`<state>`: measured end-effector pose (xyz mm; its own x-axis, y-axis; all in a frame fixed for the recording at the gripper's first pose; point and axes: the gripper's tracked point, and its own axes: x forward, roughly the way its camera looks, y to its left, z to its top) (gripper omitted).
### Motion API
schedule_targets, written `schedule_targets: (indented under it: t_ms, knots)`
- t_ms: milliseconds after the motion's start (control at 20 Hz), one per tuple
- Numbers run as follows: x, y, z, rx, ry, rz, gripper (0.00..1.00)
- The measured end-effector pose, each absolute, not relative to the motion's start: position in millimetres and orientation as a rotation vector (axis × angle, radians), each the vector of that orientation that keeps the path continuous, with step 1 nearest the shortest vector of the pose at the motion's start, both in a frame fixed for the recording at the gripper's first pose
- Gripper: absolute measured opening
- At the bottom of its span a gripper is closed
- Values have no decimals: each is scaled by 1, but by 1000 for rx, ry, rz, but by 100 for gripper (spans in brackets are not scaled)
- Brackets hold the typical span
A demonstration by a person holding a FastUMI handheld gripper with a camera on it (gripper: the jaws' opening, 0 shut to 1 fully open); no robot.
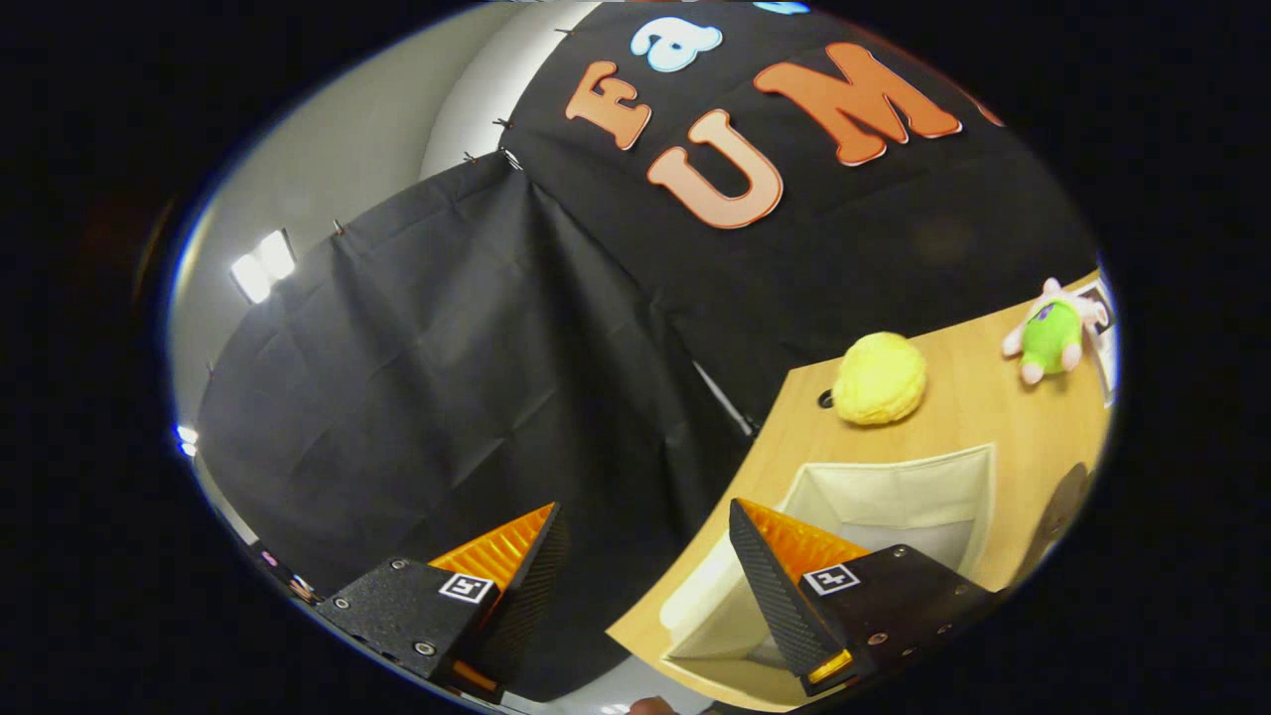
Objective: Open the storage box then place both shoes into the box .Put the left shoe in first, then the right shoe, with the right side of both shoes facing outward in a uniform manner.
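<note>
Now | gripper (645,526) fingers apart, empty | storage box (894,497) open

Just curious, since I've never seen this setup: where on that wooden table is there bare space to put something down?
Bare wood lies between the yellow plush and green toy, and between both and the open box. The open gripper crowds the box's near side.

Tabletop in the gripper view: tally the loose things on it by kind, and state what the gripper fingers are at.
Plush toys: 2, a yellow plush and a green plush
Storage boxes: 1, the cream box, open on the wooden table
Total: 3
The gripper is open, fingers apart, holding nothing.
</note>
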<state>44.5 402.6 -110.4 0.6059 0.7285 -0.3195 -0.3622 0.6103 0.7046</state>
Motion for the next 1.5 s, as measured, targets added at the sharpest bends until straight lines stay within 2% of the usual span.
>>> schedule_targets:
  t_ms: [450, 750, 950, 1500]
  knots:
    - [43, 214, -207, 360, 705, 285, 98]
    - [25, 153, -263, 302, 803, 183, 97]
    - [13, 143, -310, 277, 903, 172, 91]
    - [1, 111, -400, 204, 1081, 38, 65]
